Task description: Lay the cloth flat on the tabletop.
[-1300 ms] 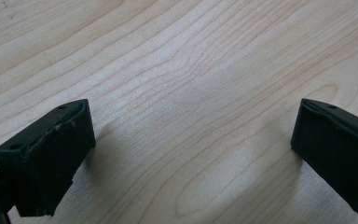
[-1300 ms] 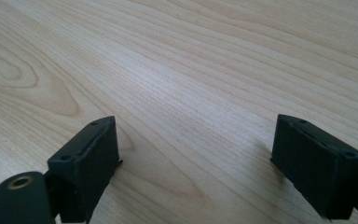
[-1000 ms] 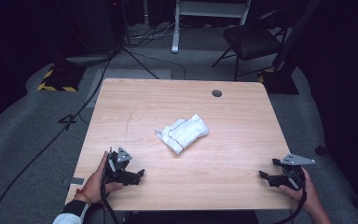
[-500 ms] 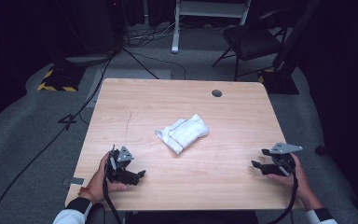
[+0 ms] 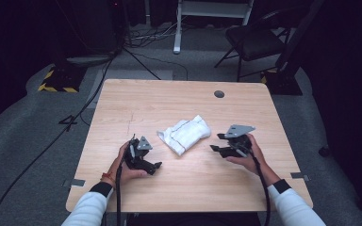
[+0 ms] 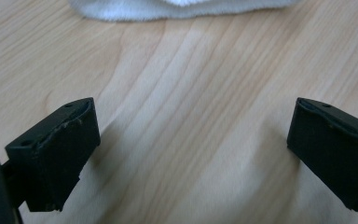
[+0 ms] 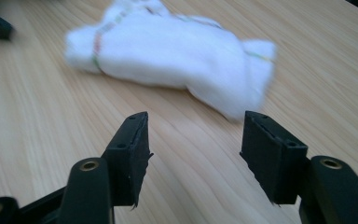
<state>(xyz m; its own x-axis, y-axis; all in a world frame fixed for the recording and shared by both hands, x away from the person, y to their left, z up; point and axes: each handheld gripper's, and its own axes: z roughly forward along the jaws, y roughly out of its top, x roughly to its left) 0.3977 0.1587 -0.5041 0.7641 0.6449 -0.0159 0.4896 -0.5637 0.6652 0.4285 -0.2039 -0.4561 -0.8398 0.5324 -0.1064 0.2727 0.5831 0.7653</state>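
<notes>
We note a white folded cloth (image 5: 185,134) with thin coloured stripes mid-tabletop (image 5: 169,99), no legible writing, left claw (image 5: 154,165) wide and empty, right claw (image 5: 217,142) just beside the cloth, jaws just been closing, nothing between them.

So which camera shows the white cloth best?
The high view: the whole white cloth lies folded mid-table between both grippers. The right gripper view shows it close but blurred; the left gripper view catches just its edge at the top.
</notes>
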